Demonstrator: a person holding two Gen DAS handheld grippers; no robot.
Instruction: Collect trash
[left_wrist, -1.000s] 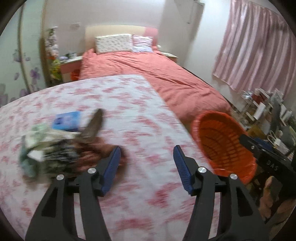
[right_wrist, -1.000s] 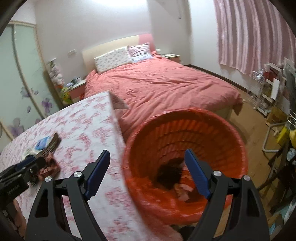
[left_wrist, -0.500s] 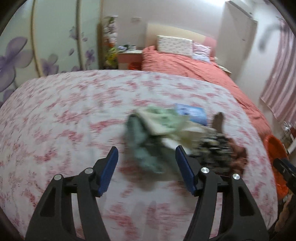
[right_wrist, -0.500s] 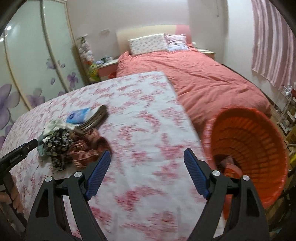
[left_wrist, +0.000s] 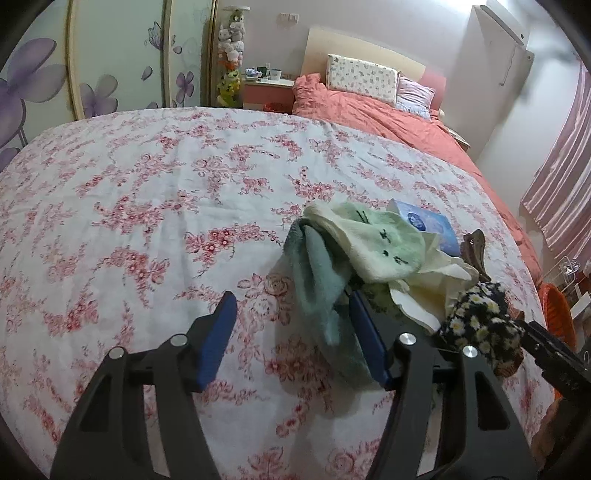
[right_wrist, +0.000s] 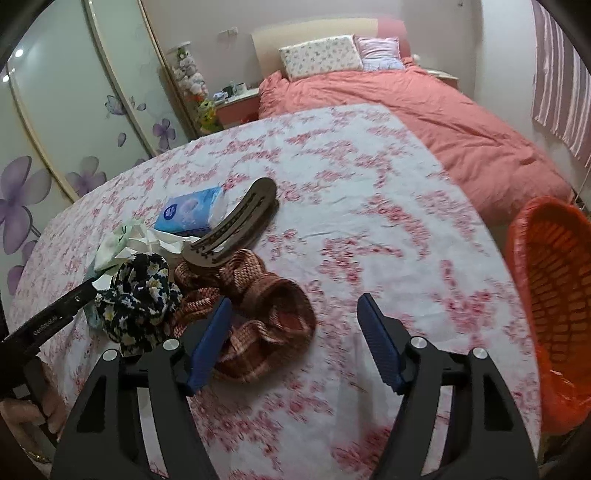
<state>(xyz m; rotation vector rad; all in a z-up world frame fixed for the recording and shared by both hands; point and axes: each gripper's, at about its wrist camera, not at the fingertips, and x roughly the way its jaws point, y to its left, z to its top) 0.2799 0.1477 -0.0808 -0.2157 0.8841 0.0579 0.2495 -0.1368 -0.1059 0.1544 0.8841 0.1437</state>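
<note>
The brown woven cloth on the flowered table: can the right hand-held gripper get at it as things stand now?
Probably yes. The brown woven cloth lies just ahead of the right hand-held gripper, beside its left finger, with nothing on its near part. The jaws are closing with nothing between them, so it must shift slightly left. The hair clip covers only the far edge.

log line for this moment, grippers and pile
left gripper: closing, empty, by teal cloth | right gripper: closing, empty, by brown woven band | orange basket: right of table

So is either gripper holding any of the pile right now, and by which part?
Nothing is held. The left gripper and right gripper are closing, jaws empty, beside the teal cloth and brown woven band.
</note>
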